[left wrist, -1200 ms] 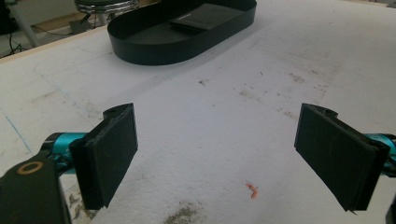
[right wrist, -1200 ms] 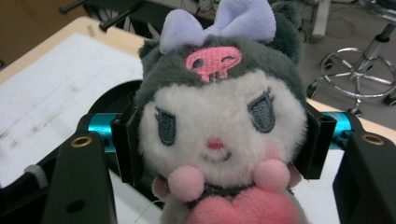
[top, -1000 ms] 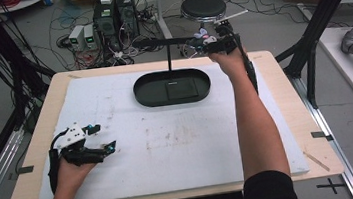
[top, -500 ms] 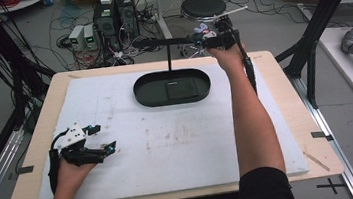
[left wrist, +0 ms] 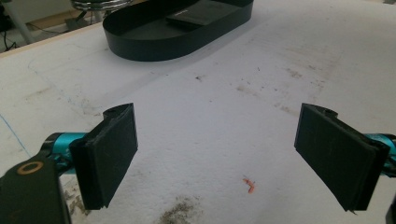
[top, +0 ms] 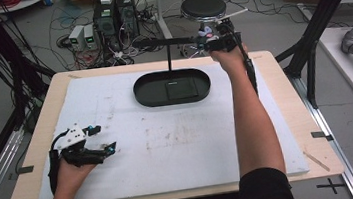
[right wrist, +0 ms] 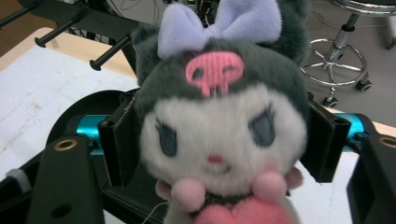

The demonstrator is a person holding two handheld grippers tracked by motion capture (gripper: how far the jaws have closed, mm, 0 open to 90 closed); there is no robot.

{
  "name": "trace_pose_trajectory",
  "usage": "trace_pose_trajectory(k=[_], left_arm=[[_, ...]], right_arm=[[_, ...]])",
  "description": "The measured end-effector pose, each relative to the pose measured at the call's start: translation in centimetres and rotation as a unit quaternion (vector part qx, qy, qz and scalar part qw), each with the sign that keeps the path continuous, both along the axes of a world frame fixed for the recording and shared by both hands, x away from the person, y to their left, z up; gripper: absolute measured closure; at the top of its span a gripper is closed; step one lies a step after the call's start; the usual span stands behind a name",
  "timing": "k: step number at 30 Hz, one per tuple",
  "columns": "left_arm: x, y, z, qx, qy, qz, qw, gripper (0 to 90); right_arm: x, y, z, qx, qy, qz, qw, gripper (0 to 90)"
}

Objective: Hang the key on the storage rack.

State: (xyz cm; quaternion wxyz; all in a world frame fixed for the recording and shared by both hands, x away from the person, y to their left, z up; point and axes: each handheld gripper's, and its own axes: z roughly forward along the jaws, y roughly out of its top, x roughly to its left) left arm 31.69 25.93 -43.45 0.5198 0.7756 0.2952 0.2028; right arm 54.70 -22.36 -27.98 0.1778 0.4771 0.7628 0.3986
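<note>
Right gripper view: one plush toy (right wrist: 219,126) gripped.

robotics lab: pc towers (top: 115,13) w/ cable tangle (top: 82,37) on floor, black rig frame (top: 328,9), stool (top: 203,8).

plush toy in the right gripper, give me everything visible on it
The plush toy is a soft, fuzzy doll: dark grey hood with ears, lilac bow on top, pink skull mark on the forehead, white face with grey-blue eyes, pink pom-poms and a pink heart below. It faces the right gripper's camera upright, its head clamped between both black jaws. In the high view it is held aloft near the black stand's arm.
</note>
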Motion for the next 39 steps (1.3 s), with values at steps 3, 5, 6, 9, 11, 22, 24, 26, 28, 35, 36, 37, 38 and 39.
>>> trace_pose_trajectory(k=[3, 5, 6, 9, 11, 22, 24, 26, 28, 35, 36, 37, 38, 39], left_arm=[[0.0, 0.0, 0.0, 0.001, 0.0, 0.0, 1.0, 13.3], [0.0, 0.1, 0.0, 0.0, -0.001, 0.001, 1.0, 13.3], [0.0, 0.1, 0.0, 0.0, -0.001, 0.001, 1.0, 13.3], [0.0, 0.0, 0.0, 0.001, -0.001, 0.0, 1.0, 13.3], [0.0, 0.0, 0.0, 0.0, 0.0, 0.0, 1.0, 13.3], [0.0, -0.2, 0.3, 0.008, 0.006, 0.004, 0.9999, 13.3], [0.0, -0.3, 0.4, 0.005, 0.003, -0.001, 1.0, 13.3], [0.0, -0.4, 0.4, 0.007, 0.004, 0.0, 1.0, 13.3], [0.0, -0.5, 0.3, 0.011, 0.005, 0.002, 0.9999, 13.3], [-0.1, -0.9, 0.3, 0.013, 0.006, 0.0, 0.9999, 13.3], [-0.1, -1.0, 0.3, 0.015, 0.006, 0.001, 0.9999, 13.3], [-0.1, -1.1, 0.3, 0.016, 0.006, 0.0, 0.9999, 13.3], [-0.1, -1.2, 0.3, 0.018, 0.006, -0.001, 0.9998, 13.3], [-0.1, -1.2, 0.3, 0.02, 0.006, -0.002, 0.9998, 13.3]], right_arm=[[0.1, 0.0, 0.0, -0.003, -0.001, -0.003, 1.0, 24.1], [0.0, -0.1, 0.0, -0.003, 0.001, -0.006, 1.0, 22.6], [0.0, -0.2, 0.0, -0.001, 0.002, -0.012, 0.9999, 21.5], [-0.1, -0.4, 0.2, 0.0, 0.002, -0.014, 0.9999, 20.9], [-0.2, -0.5, 0.3, -0.003, 0.002, -0.016, 0.9999, 20.7], [-1.6, -1.6, 0.5, -0.008, -0.001, -0.01, 0.9999, 20.2], [-2.1, -1.8, 0.5, -0.017, -0.003, -0.007, 0.9998, 20.0], [-2.9, -2.0, 0.5, -0.011, -0.011, -0.002, 0.9999, 18.9], [-3.7, -2.2, 0.6, -0.005, -0.019, 0.005, 0.9998, 18.9], [-6.2, -3.0, 0.6, -0.006, -0.03, 0.027, 0.9992, 18.0], [-6.6, -3.0, 0.6, -0.003, -0.03, 0.028, 0.9992, 17.6], [-7.1, -3.2, 0.7, 0.003, -0.034, 0.031, 0.9989, 17.6], [-7.4, -3.3, 0.8, 0.003, -0.04, 0.035, 0.9986, 17.6], [-7.9, -3.3, 0.8, 0.004, -0.052, 0.038, 0.9979, 17.6]])
